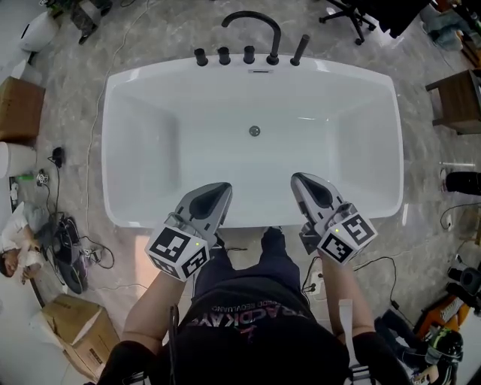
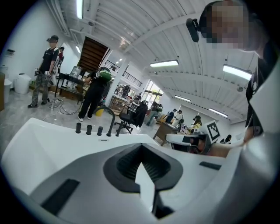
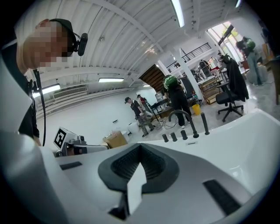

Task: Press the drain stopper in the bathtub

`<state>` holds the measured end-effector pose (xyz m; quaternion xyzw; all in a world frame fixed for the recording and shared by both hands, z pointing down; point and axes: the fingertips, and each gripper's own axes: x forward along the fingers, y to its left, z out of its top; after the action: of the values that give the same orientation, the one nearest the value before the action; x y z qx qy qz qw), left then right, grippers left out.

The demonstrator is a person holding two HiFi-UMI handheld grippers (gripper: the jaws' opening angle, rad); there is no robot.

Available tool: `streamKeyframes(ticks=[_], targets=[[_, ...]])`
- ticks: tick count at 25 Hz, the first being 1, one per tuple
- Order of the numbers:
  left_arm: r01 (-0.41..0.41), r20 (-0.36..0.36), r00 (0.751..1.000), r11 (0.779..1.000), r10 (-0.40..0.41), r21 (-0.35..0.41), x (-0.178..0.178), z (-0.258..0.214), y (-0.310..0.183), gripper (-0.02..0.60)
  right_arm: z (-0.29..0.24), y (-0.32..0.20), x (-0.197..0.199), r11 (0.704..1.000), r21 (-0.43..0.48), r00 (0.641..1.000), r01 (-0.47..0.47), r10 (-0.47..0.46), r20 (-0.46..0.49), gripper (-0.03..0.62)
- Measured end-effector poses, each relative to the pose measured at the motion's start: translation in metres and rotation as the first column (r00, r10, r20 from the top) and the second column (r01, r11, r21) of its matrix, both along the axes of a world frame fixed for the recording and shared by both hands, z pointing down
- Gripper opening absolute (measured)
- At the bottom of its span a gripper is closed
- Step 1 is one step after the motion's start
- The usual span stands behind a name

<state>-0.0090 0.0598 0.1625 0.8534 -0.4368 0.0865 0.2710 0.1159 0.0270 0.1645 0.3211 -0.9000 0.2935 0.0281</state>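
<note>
The white bathtub (image 1: pixel 135 83) fills the middle of the head view, with the small round metal drain stopper (image 1: pixel 255 131) on its floor near the far end. My left gripper (image 1: pixel 225 189) and right gripper (image 1: pixel 296 180) hover side by side over the tub's near rim, well short of the stopper. Both are shut with nothing between the jaws. The left gripper view has the left gripper (image 2: pixel 141 146) aimed over the tub rim (image 2: pixel 39 131). The right gripper (image 3: pixel 140 147) looks the same way in its own view. The stopper is hidden in both gripper views.
A black arched faucet (image 1: pixel 255 22) and several black knobs (image 1: pixel 224 55) line the tub's far rim. Cardboard boxes (image 1: pixel 19 109), cables and a wooden table (image 1: pixel 458 101) lie around the tub. People (image 2: pixel 48 72) stand in the workshop beyond.
</note>
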Motion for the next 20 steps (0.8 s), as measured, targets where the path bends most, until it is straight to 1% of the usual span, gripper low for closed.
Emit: streamKeyframes(ticks=[4, 7, 10, 14, 16, 20], targets=[[0.016, 0.009, 1.000, 1.000, -0.016, -0.004, -0.009, 0.011, -0.002, 0.008, 0.017, -0.011, -0.006, 1.000, -0.011, 0.999, 0.014, -0.015, -0.046, 0.011], [0.021, 0.008, 1.000, 1.000, -0.021, -0.019, -0.018, 0.026, -0.005, 0.008, 0.033, -0.024, -0.013, 1.000, -0.013, 0.997, 0.019, -0.020, -0.079, 0.011], [0.027, 0.014, 1.000, 0.999, -0.027, -0.018, -0.027, 0.040, -0.009, 0.008, 0.050, -0.033, -0.019, 1.000, -0.013, 0.994, 0.022, -0.023, -0.106, 0.011], [0.040, 0.011, 0.999, 0.999, -0.040, -0.030, -0.038, 0.063, -0.012, 0.008, 0.081, -0.041, -0.022, 1.000, -0.025, 0.988, 0.004, -0.008, -0.151, 0.011], [0.038, 0.013, 0.999, 0.998, -0.037, -0.043, -0.043, 0.076, -0.013, 0.008, 0.096, -0.047, -0.024, 1.000, -0.030, 0.985, 0.000, -0.005, -0.173, 0.011], [0.019, 0.038, 0.999, 0.999, -0.017, -0.050, -0.051, 0.103, -0.018, 0.008, 0.124, -0.060, -0.030, 0.999, -0.037, 0.979, -0.006, -0.002, -0.205, 0.011]])
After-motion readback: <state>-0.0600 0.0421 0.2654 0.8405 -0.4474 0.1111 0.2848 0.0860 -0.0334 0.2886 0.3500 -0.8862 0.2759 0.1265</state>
